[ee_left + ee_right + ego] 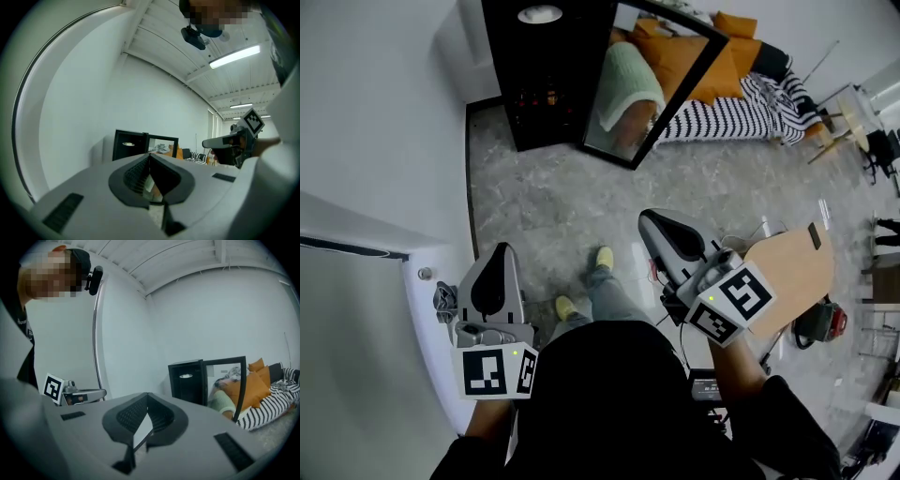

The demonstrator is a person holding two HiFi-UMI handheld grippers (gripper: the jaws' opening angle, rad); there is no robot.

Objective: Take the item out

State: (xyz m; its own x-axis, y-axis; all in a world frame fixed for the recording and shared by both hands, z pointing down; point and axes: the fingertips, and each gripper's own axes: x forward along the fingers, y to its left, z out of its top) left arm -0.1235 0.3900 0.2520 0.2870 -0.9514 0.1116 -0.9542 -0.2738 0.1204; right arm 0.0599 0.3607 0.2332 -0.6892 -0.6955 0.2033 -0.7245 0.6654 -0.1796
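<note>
Grey marbled floor [562, 206] stretches ahead of you to a black cabinet [546, 75] standing against the white wall, its glass door [639, 89] swung open toward the right. A lamp glows at the top of the cabinet's interior, and lower down, on a shelf, small reddish shapes [536, 96] show; they are too dark and small to name, and whatever is to come out sits in there, well apart from both of your tools. Behind the door lies a sofa with orange cushions [712, 56] and a striped blanket [741, 108]. You hold the left gripper [500, 251] low at your left side and the right gripper [649, 217] forward at your right, both aimed roughly toward the cabinet. Each one's jaws are clenched tip to tip with nothing between them; through the slit below the tips you see only floor and wall. A wooden board [792, 277] lies just beyond your right hand's tool.
</note>
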